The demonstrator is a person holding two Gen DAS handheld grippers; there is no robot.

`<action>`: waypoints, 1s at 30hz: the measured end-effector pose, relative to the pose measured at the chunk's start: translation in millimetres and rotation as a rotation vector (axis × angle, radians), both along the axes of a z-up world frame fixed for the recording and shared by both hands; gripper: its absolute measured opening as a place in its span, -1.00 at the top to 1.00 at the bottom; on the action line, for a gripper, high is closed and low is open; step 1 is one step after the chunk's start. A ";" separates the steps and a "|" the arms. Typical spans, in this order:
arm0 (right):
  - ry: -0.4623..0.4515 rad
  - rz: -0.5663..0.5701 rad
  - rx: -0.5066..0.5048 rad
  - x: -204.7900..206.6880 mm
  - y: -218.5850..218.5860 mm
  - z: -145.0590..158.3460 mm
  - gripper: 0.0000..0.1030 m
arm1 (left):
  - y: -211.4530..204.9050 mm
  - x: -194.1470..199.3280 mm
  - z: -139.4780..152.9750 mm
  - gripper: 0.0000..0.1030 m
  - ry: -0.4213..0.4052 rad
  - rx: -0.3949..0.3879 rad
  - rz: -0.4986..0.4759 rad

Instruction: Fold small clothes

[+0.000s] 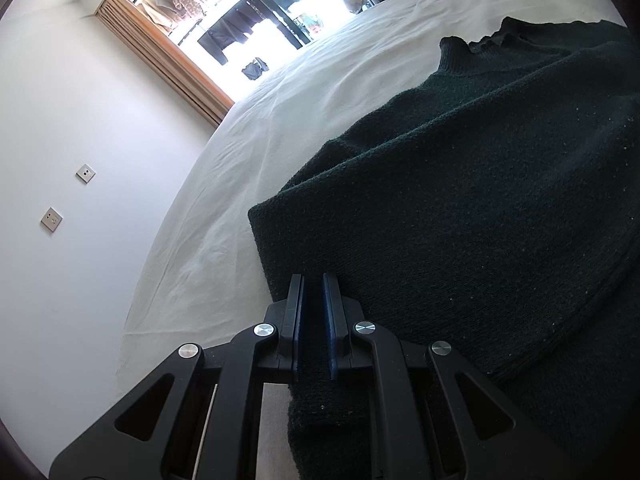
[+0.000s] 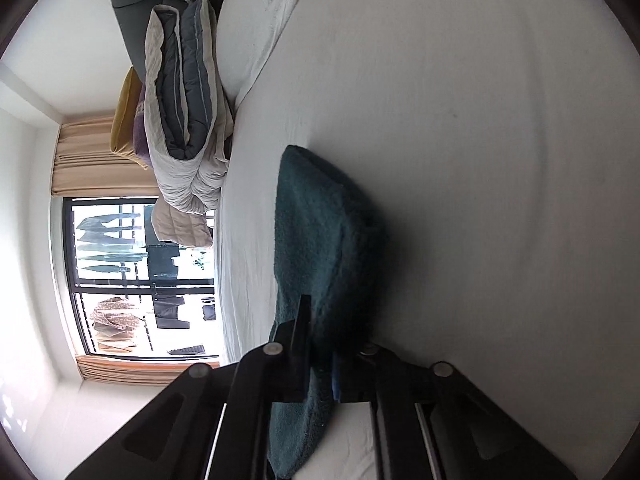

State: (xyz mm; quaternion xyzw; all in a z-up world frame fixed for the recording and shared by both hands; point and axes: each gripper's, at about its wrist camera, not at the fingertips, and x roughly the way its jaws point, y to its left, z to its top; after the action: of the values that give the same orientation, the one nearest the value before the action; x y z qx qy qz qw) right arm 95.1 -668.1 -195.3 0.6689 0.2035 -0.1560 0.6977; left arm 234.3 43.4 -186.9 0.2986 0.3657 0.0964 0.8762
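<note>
**Sweater pinched at two points on the bed**

Sweater point(image 1: 480, 184): dark green knit, lying on the white bed sheet point(image 1: 280, 128). The left wrist view shows the ribbed collar at the far end and a folded side edge running toward the camera.

Left gripper point(image 1: 314, 292): jaws drawn narrow, with a strip of the knit passing between the blue pads point(image 1: 330, 320) and bunching below them. The grip sits at the near corner of the garment.

Right gripper point(image 2: 320, 344): jaws narrow, clamped on a fold of the same green fabric point(image 2: 320, 232). The view is rolled sideways and blurred. The cloth stands in a raised ridge ahead of the fingers.

Background: rolled quilt point(image 2: 184, 92) at the head of the bed; window point(image 2: 136, 276) with a beige curtain point(image 2: 96, 160).
</note>
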 end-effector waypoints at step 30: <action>0.277 0.820 -1.588 146.4 413.4 108.9 0.84 | -125.7 44.9 44.3 -0.67 0.497 -1.490 -0.125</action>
State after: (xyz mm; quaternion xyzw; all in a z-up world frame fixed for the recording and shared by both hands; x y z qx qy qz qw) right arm 241.5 -254.7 -86.4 -0.1595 0.3407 -0.0687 0.9240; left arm 279.2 -82.3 -142.7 -0.3343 0.5017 -0.2933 0.7419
